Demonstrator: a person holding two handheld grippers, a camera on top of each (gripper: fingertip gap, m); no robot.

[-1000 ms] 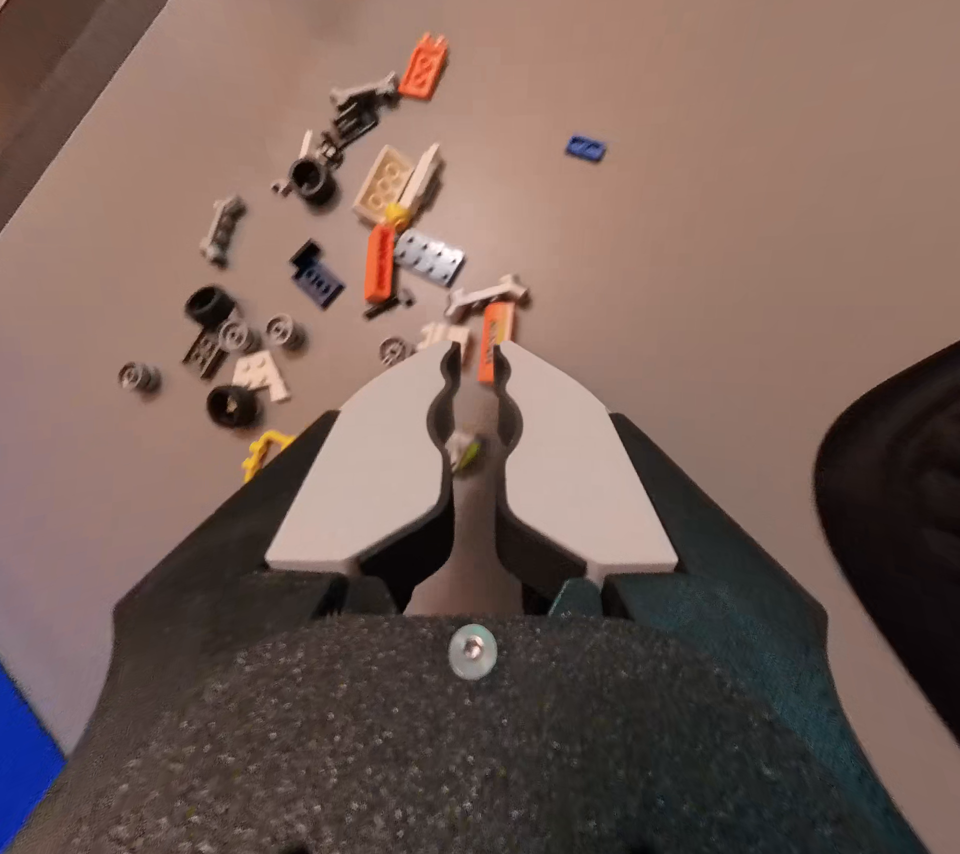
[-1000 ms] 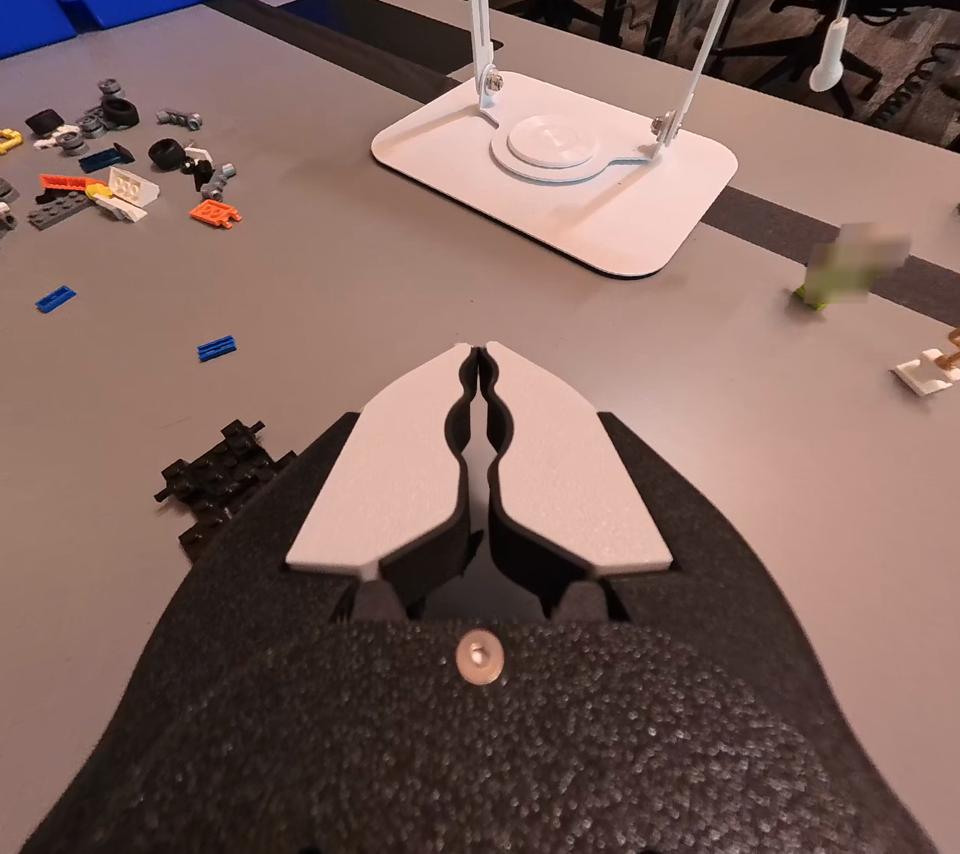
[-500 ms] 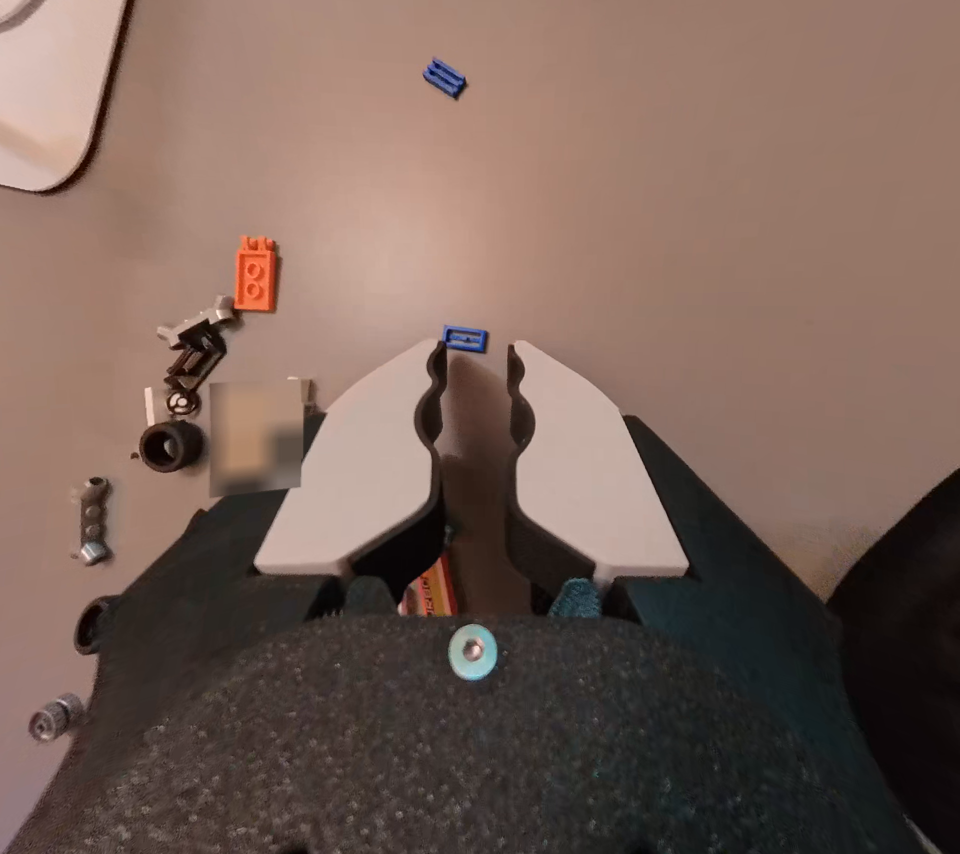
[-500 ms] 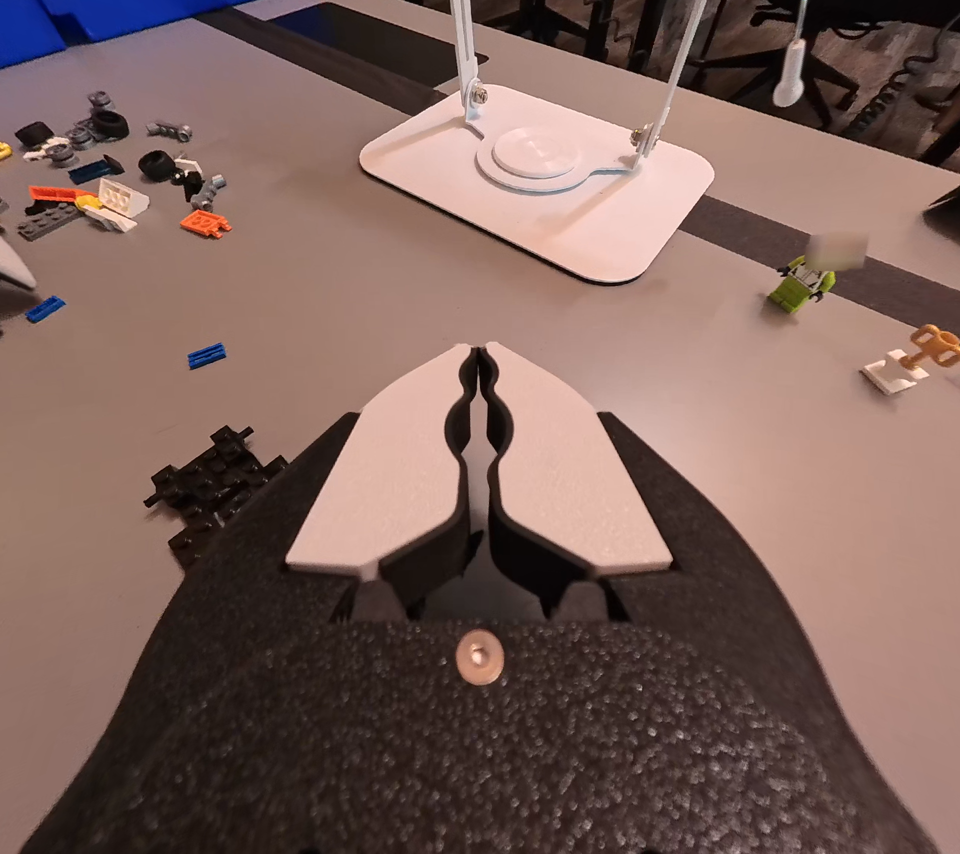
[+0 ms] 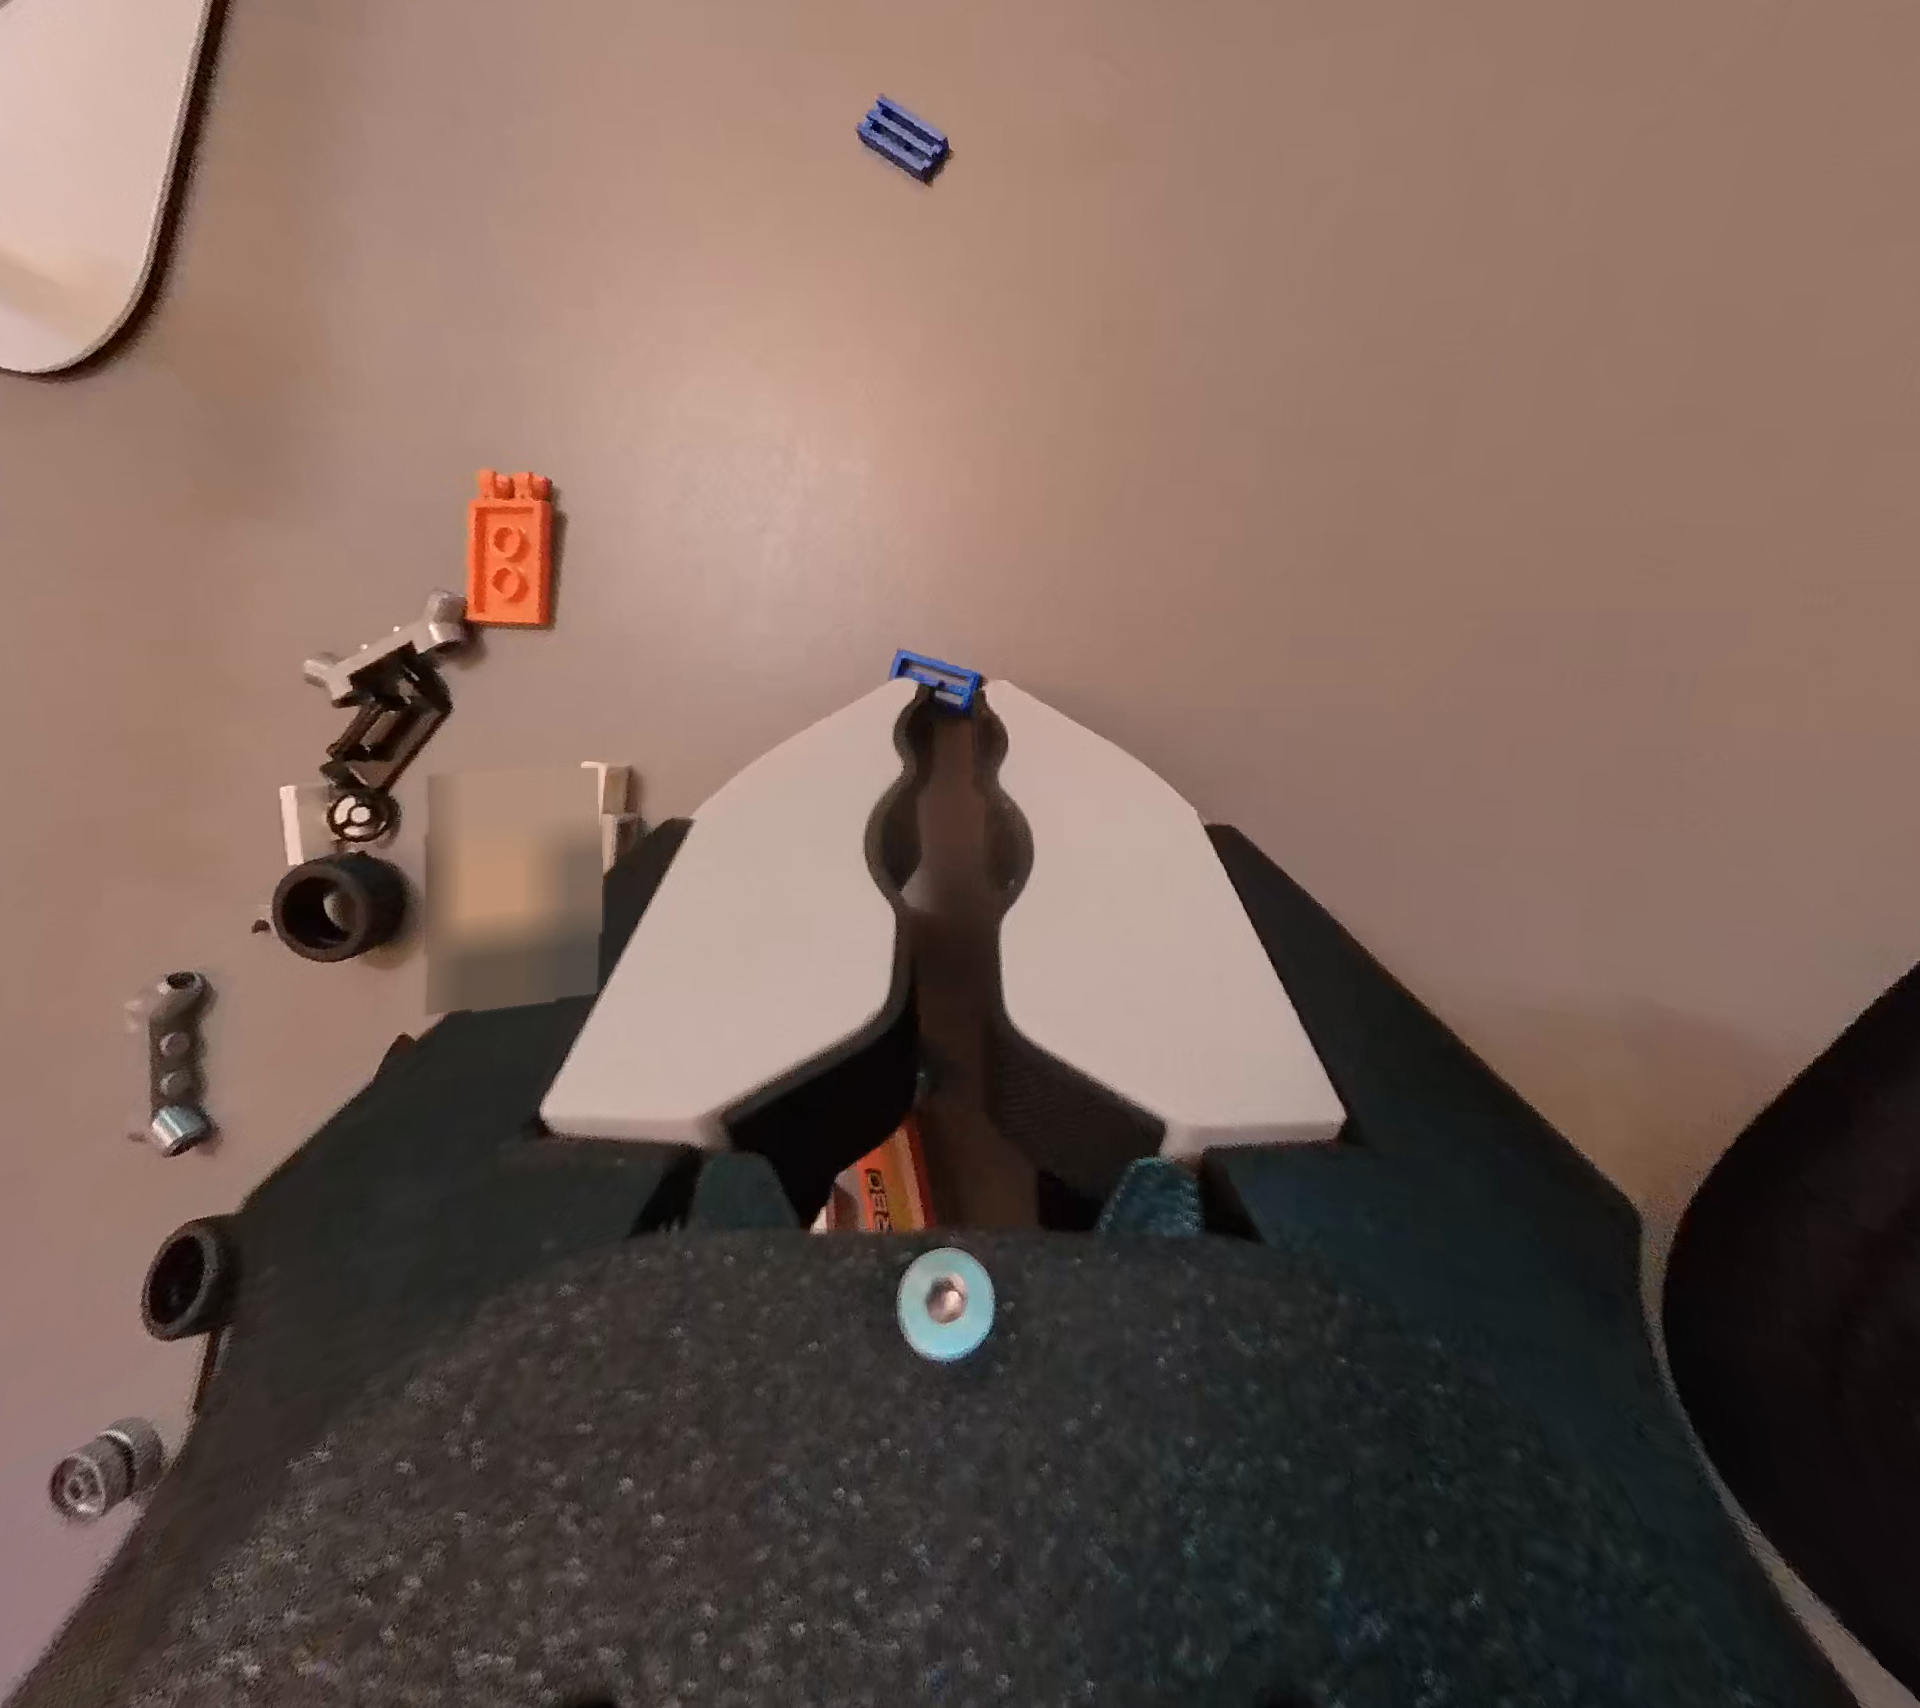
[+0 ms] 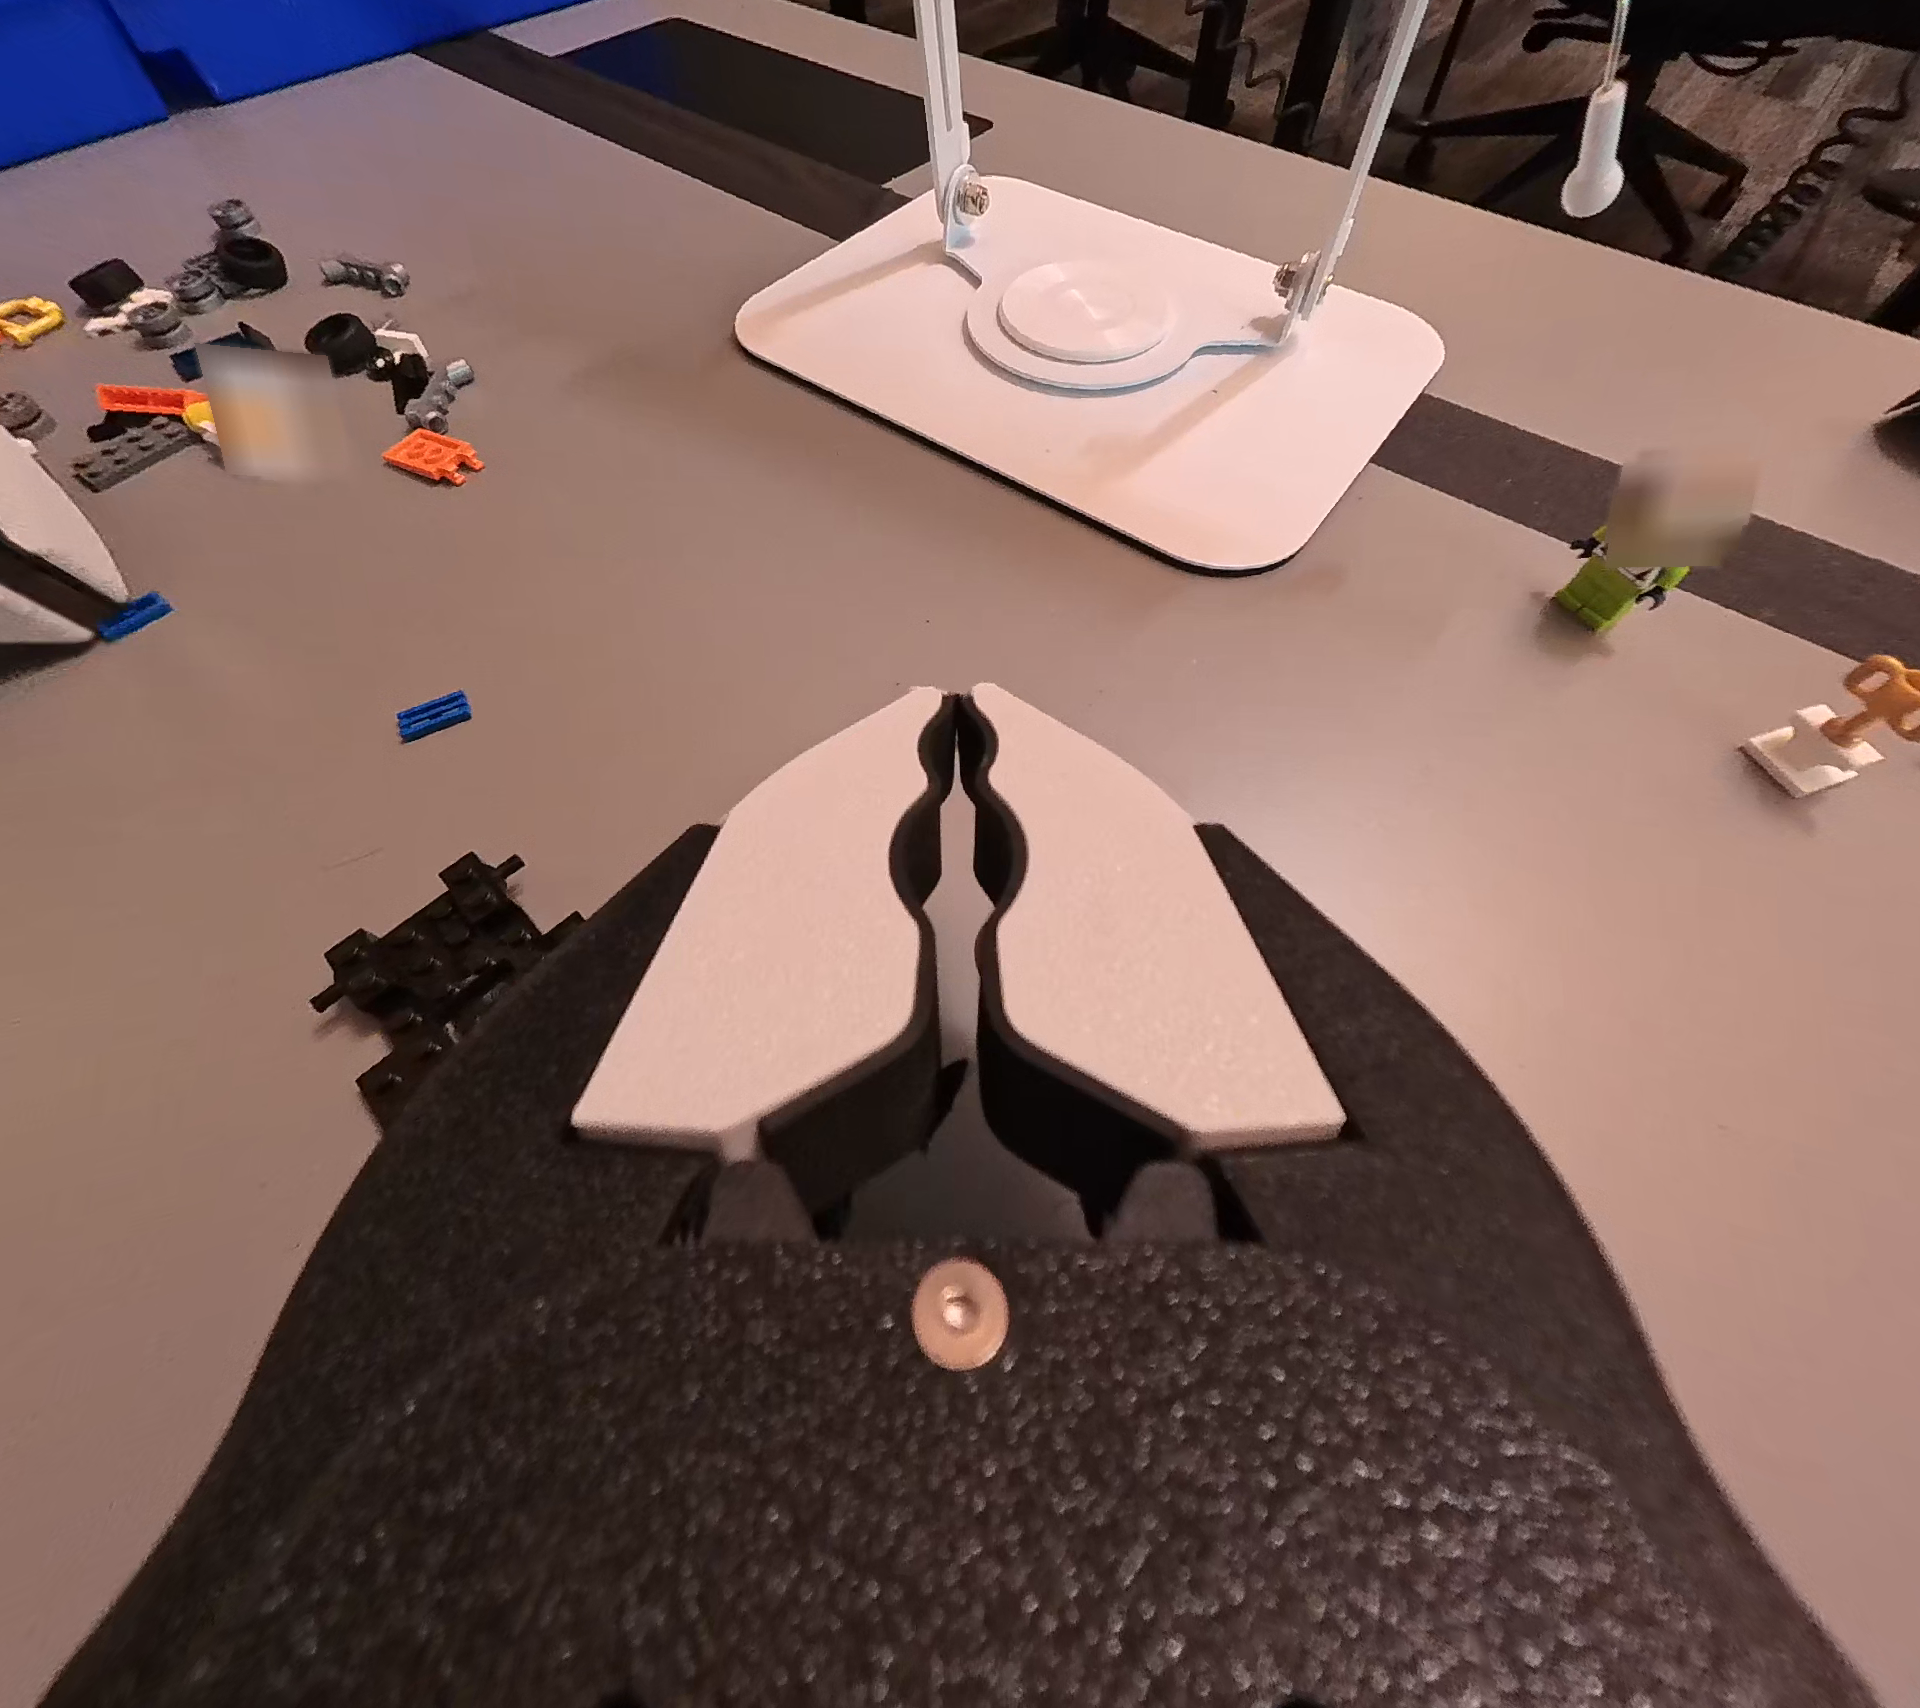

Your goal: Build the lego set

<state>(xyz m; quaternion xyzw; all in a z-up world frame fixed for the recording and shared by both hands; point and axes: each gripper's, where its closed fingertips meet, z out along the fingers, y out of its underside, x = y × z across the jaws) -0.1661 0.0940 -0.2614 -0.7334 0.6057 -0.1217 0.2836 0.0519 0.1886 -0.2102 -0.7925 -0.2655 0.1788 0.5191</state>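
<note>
Left gripper (image 5: 943, 690) has its jaws pinched on the small blue tile (image 5: 937, 677) at the tabletop (image 5: 1351, 411), long axis crosswise to them. Right gripper (image 6: 954, 702) sits clenched, empty, well apart.

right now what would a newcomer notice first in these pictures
The left tool pinches a small blue piece at its tips, low over the grey table. To its left lies a scatter of loose parts, an orange plate brightest among them. In the right wrist view, a white lamp base fills the table's middle, with the shut right tool empty.
</note>
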